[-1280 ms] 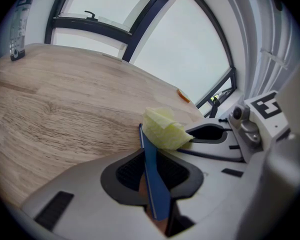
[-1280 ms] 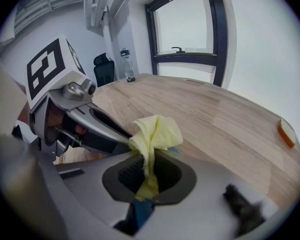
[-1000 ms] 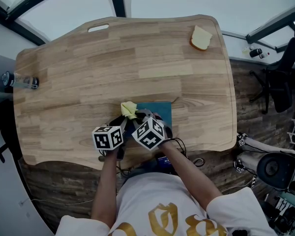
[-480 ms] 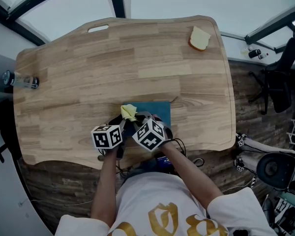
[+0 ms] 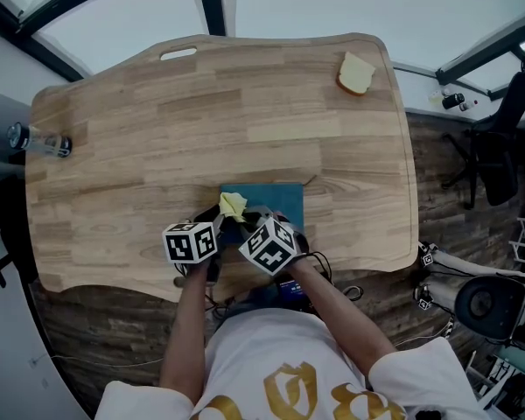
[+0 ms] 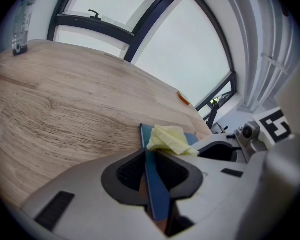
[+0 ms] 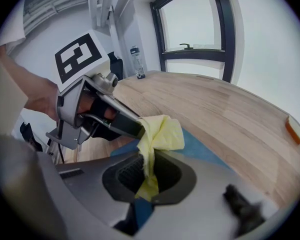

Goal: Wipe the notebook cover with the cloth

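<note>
The thin blue notebook (image 5: 278, 201), at the near edge of the light wooden table (image 5: 157, 121), is clamped by its left edge in the left gripper (image 6: 152, 159), apparently to steady it. The crumpled yellow cloth (image 5: 233, 205) is pinched in the right gripper (image 7: 148, 170) and laid on the cover for wiping

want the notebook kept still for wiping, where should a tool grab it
Its thin near-left edge, approached from the person's side. The notebook lies flat, so only an edge fits between jaws. The left tool clamps there, leaving the cover free for the cloth in the right tool.
</note>
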The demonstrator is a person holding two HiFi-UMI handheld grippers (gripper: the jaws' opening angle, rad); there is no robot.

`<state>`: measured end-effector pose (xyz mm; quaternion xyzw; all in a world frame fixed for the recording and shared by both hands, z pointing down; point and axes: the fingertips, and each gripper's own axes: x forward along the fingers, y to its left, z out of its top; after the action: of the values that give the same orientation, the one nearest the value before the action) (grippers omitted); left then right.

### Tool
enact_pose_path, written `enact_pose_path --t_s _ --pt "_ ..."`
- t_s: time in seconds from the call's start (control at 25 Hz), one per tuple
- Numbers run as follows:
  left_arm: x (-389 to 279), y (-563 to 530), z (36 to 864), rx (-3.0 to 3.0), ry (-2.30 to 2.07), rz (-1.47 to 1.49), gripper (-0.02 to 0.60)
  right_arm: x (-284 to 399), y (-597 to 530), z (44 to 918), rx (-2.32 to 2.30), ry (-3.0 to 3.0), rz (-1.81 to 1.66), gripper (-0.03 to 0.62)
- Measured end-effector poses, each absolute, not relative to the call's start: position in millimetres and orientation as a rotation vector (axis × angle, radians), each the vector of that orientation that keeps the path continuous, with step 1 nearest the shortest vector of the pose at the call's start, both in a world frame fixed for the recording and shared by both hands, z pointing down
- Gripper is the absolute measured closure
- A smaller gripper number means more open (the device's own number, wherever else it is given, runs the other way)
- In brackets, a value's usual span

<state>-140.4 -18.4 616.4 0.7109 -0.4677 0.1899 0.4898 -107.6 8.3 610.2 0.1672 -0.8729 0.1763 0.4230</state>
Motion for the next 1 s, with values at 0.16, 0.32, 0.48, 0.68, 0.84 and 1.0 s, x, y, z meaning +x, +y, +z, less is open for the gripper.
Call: enact_pose_path --t_s 0.16,0.32,0.48,0.68,0.84,1.0 --pt "-141.8 -18.6 616.5 1.726 -1.133 0.459 0.508 -108.5 13.8 610.2 0.402 -2.183 0.439 0.554" --pt "-141.6 -18.5 616.4 1.727 -1.130 0.457 0.509 -108.4 21.2 609.8 0.380 -2.191 0.443 0.554" --pt "-141.7 -18.5 616.2 1.725 -1.130 0.455 0.509 -108.8 29.0 609.4 0.351 -2.195 0.433 0.554" --pt "-141.8 -18.0 616.8 1.724 -1.129 0.455 0.509 -111.4 39.9 609.4 0.299 -2.202 0.421 0.554" --pt "-141.5 -19.0 616.3 1.725 -1.129 0.455 0.511 -116.7 48.2 608.2 0.248 -2.206 0.394 0.554" --pt "-141.5 -18.6 616.2 1.726 -1.129 0.454 0.511 -124.0 56.8 607.8 0.216 -2.214 0.379 0.554"
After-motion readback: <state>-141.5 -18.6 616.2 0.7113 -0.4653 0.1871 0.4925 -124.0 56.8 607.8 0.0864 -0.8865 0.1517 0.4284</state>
